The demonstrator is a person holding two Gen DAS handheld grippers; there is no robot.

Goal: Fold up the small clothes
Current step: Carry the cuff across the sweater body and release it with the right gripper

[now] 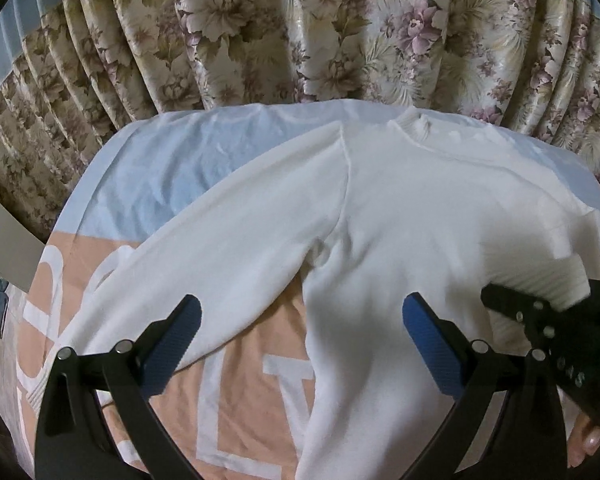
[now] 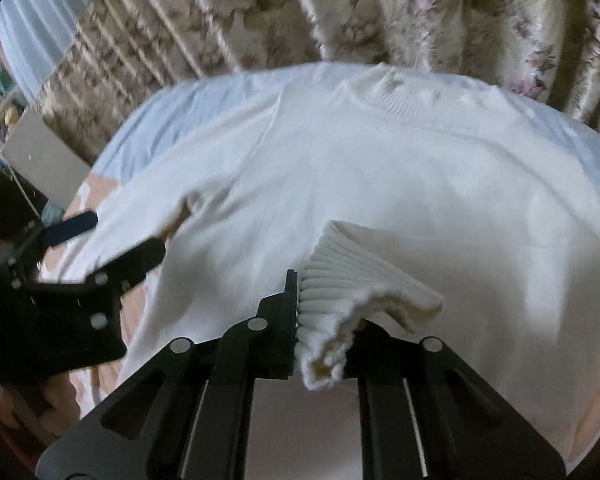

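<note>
A white knit sweater (image 1: 420, 208) lies flat on a peach and light-blue cloth (image 1: 252, 356), neck (image 1: 416, 126) away from me. Its left sleeve (image 1: 204, 264) stretches out toward the lower left. My left gripper (image 1: 300, 320) is open, its blue pads (image 1: 432, 344) just above the sweater's body and armpit, holding nothing. My right gripper (image 2: 320, 312) is shut on the ribbed cuff (image 2: 340, 292) of the right sleeve, folded over the sweater's body (image 2: 380, 184). The right gripper also shows in the left wrist view (image 1: 540, 308), gripping that cuff (image 1: 548, 276). The left gripper shows at the left of the right wrist view (image 2: 112, 240).
A flowered curtain (image 1: 300, 32) hangs close behind the table's far edge. A grey panel (image 2: 44, 160) and dark clutter stand at the left. The cloth bears large white letters (image 1: 220, 408) near me.
</note>
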